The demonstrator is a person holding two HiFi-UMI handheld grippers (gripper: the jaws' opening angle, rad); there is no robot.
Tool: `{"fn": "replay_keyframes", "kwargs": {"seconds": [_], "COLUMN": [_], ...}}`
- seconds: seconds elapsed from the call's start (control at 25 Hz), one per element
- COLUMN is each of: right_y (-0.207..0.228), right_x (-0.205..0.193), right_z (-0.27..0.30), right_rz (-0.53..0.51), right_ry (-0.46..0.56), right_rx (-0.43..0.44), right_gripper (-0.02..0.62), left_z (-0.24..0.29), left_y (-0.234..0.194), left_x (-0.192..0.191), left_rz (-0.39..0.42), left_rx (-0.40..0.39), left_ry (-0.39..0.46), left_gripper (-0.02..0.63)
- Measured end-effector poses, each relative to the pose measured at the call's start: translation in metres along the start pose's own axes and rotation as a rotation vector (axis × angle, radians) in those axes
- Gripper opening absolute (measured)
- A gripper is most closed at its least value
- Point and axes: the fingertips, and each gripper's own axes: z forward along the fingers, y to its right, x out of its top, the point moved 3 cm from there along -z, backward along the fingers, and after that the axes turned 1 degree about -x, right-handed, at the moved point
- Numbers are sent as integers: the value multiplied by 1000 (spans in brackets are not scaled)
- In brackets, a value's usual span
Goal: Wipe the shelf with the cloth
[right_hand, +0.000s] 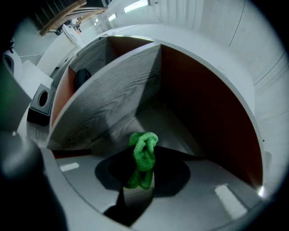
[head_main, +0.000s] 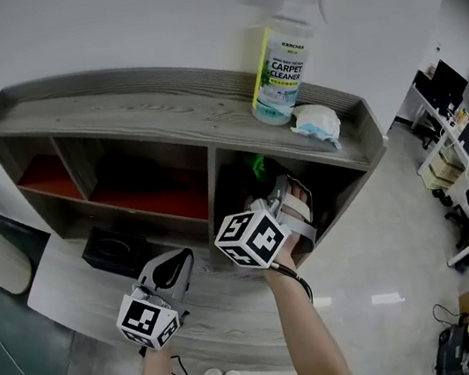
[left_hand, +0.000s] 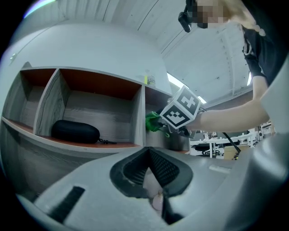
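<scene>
**Green cloth clamped in the right gripper, inside the shelf's right-hand bay**

We judged the bunched cloth (right_hand: 144,151) to be the main risk. Only a small knot stuck out past the tips of the right gripper (right_hand: 141,179), so the hard tips might scrape the shelf (head_main: 159,106), or the cloth might slip free under pressure. A high swing could also knock the spray bottle (head_main: 280,63) off the top board. The cloth sat pinched between the jaws, close above the bay's floor, but we could not tell if it touched. Our left gripper (head_main: 170,271) was closed on nothing, well apart to the left.
</scene>
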Motion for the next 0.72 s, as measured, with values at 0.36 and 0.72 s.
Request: {"fn": "replay_keyframes", "kwargs": {"seconds": [0.36,0.72], "right_y": [-44,-8], "right_x": [1,-41], "right_z": [22,20], "right_rz": [2,85], "right_ry": [-43,-133], "right_rx": [107,33], "right_gripper": [109,110], "left_z": [-19,-6], "left_y": [-12,-3], "left_x": [0,-1], "left_rz": [-5,-6], "left_rx": [49,5], "left_ry": [-1,-3], "left_gripper": [0,-1]}}
